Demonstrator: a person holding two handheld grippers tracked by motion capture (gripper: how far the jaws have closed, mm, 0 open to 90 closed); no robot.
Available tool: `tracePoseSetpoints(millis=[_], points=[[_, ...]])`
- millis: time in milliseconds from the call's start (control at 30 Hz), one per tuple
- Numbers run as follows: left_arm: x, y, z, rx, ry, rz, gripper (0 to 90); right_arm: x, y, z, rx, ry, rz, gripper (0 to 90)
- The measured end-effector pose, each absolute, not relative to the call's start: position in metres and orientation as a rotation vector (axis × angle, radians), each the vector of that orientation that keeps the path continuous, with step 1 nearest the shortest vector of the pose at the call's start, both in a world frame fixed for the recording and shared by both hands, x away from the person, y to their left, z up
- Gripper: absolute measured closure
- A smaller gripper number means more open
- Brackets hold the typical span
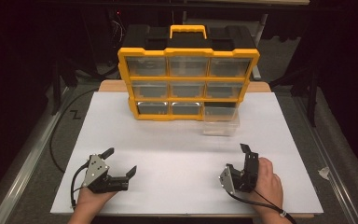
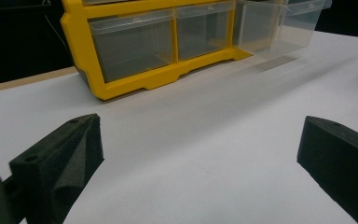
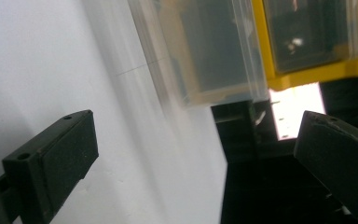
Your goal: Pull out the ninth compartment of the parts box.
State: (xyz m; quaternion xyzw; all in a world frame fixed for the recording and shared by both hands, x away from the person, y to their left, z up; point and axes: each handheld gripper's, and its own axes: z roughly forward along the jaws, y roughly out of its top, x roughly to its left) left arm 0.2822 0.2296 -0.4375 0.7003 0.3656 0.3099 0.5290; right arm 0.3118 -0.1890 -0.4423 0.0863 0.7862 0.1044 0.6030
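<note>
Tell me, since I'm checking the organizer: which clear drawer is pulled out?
The bottom-right drawer; it juts forward from the yellow organizer, while the other eight sit flush.

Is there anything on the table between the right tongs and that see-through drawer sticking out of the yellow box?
No. Between the right tongs and the pulled-out clear drawer lies just bare white tabletop. The tongs are open and hold nothing.

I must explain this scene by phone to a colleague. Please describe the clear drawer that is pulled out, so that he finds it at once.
Find the yellow and black organizer standing at the far edge of the white table. Look at its bottom row, right end, on the side of the right claw. There the clear drawer sticks out onto the table, while all the other drawers sit flush in the yellow frame.
</note>
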Motion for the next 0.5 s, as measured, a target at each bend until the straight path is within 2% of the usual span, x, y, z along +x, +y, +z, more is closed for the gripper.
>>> tracePoseSetpoints(millis=[500], points=[[0.283, 0.233, -0.436, 1.654, 0.895, 0.744, 1.1, 0.325, -0.212, -0.441, 0.626, 1.913, 0.551, 1.1]])
